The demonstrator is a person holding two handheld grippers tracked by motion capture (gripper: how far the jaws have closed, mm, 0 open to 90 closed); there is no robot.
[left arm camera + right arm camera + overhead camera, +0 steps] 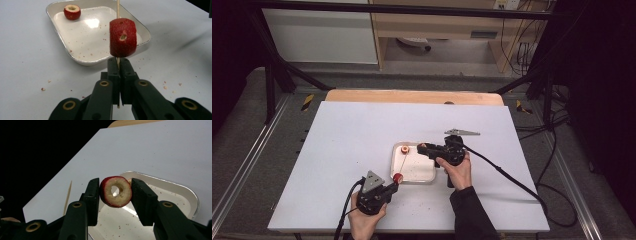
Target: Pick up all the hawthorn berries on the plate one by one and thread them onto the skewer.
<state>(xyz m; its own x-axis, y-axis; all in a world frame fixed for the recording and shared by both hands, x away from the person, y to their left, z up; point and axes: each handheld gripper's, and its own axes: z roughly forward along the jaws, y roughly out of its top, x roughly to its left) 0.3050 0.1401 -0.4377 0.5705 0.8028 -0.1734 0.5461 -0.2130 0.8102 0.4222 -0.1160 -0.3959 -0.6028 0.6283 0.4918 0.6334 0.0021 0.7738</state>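
My left gripper [118, 62] is shut on the lower end of a thin wooden skewer [118, 7]. A red cored fruit piece [123, 37] is threaded on the stick just above the jaws. In the high view this gripper [395, 184] sits at the near left corner of the white tray [424, 179], and the skewer [402, 162] slants over it. My right gripper [115, 183] is shut on a red fruit ring [115, 191] with a hollow pale core, held above the tray [180, 188]. From above, this gripper [421, 148] points left over the tray's far edge. Another cored fruit [72, 12] lies in the tray's far corner.
Small red crumbs dot the white table [342, 150] around the tray. A black cable [512, 177] trails from the right gripper to the table's right edge. A wooden strip [412, 96] borders the far side, and dark frame bars stand beyond it.
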